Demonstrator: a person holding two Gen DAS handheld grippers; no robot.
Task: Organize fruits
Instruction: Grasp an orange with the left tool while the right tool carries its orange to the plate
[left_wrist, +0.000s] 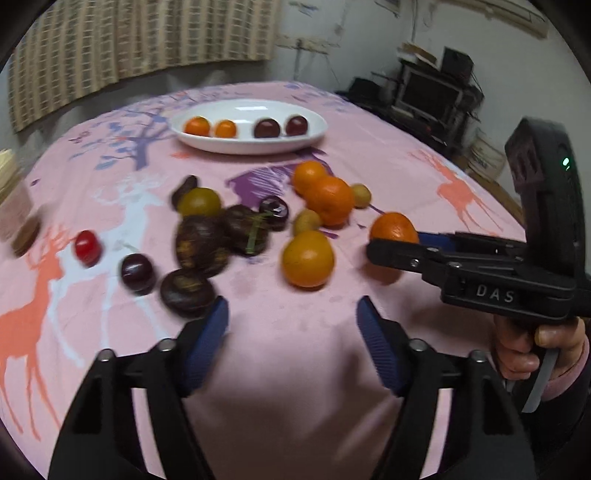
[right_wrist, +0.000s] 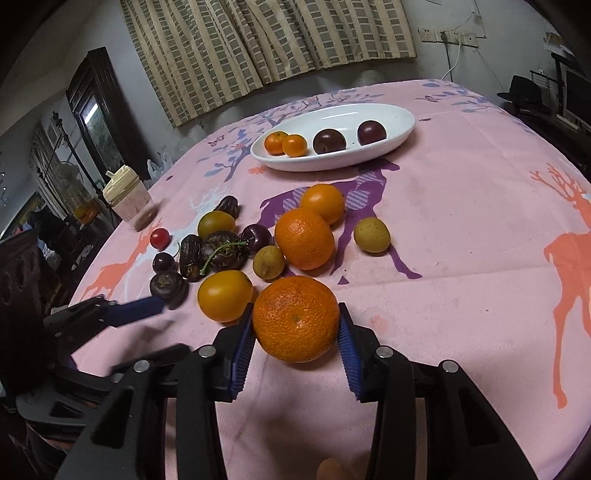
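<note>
- The table (right_wrist: 461, 229) fills most of both views, under a pink cloth printed with deer and trees.
- White oval plate (right_wrist: 400, 122) sits at the far side of it, holding two small oranges on its left and two dark plums on its right, all in a row.
- Right gripper (right_wrist: 297, 326) is clamped on a big orange (right_wrist: 295, 319), blue pads pressed against both its sides, at the near edge of the fruit pile.
- Left gripper (left_wrist: 291, 321) is spread apart with nothing between its pads, just bare cloth. One dark round fruit (left_wrist: 188, 291) lies right by its left fingertip.
- Loose pile in the middle of the table: two more oranges (right_wrist: 304, 238) touching each other, a smooth yellow-orange fruit (right_wrist: 224, 295) just left of the held one, and a bunch of dark fruits.
- Lidded cup (right_wrist: 127, 201) stands near the left edge.
- Tiny red fruit (right_wrist: 160, 238) sits near the cup.
</note>
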